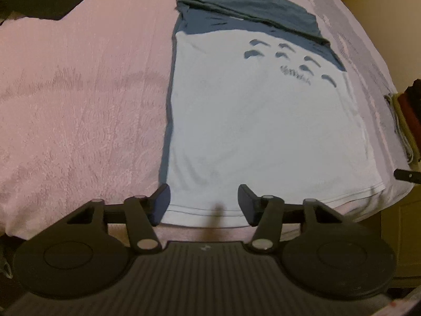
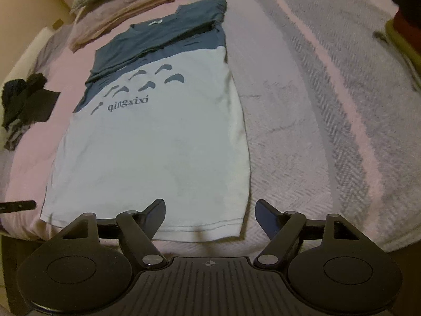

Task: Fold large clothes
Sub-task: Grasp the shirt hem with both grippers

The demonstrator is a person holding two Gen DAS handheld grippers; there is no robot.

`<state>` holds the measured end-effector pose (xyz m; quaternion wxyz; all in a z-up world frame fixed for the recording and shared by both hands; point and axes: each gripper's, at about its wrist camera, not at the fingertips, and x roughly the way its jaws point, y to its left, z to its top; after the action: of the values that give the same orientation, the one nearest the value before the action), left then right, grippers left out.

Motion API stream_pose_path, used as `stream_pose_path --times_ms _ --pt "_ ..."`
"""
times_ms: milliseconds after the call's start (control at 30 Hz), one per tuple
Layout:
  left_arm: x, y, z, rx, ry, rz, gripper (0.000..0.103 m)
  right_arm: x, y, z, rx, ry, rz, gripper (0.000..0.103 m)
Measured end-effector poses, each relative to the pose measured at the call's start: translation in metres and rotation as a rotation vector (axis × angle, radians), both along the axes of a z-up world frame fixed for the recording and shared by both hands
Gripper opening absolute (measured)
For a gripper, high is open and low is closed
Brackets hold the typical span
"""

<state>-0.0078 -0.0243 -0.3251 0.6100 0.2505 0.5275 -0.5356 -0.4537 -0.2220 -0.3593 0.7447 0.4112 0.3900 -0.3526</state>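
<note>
Both claws are hanging open over the near hem of the T-shirt, and neither one is gripping anything. Left claw [image 1: 204, 201] is sitting over the shirt's left bottom corner; right claw [image 2: 210, 217] is sitting wider over the right bottom corner.

Under it all, the pink bed cover [image 1: 79, 105] is filling most of each view, and its far edges are getting cut off.

Next biggest, the T-shirt [image 2: 158, 144] is lying flat on the bed, pale below and dark blue on top. Its sleeves are looking folded in, though that part is hard to make out.

Folded pink bedding [image 2: 126, 13] is lying past the collar, half out of view.

Some dark clothing [image 2: 26, 105] is sitting to the shirt's left, crumpled and hard to tell apart.
</note>
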Motion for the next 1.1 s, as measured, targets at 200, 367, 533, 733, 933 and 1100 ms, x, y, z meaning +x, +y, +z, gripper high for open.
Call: stream_pose_path --times_ms 200,367,533,733,933,1100 --pt "0.014 0.007 -0.013 -0.046 -0.001 0.028 0.049 -0.011 -0.009 -0.024 0.010 -0.034 -0.023 0.071" --pt "0.036 0.014 -0.004 -0.128 0.015 0.101 0.049 -0.015 -0.011 -0.031 0.015 -0.071 -0.039 0.071" --pt "0.042 0.009 -0.014 -0.106 0.052 0.106 0.049 -0.016 -0.017 -0.039 0.030 -0.082 -0.060 0.071" --pt "0.037 0.005 -0.044 -0.033 0.117 0.091 0.039 -0.015 -0.022 -0.062 0.113 -0.139 -0.073 0.068" --pt "0.041 0.019 -0.050 -0.017 0.145 0.110 0.037 -0.024 -0.018 -0.069 0.160 -0.181 -0.079 0.061" --pt "0.047 0.010 -0.060 -0.008 0.224 0.114 0.037 -0.024 -0.029 -0.079 0.205 -0.201 -0.101 0.060"
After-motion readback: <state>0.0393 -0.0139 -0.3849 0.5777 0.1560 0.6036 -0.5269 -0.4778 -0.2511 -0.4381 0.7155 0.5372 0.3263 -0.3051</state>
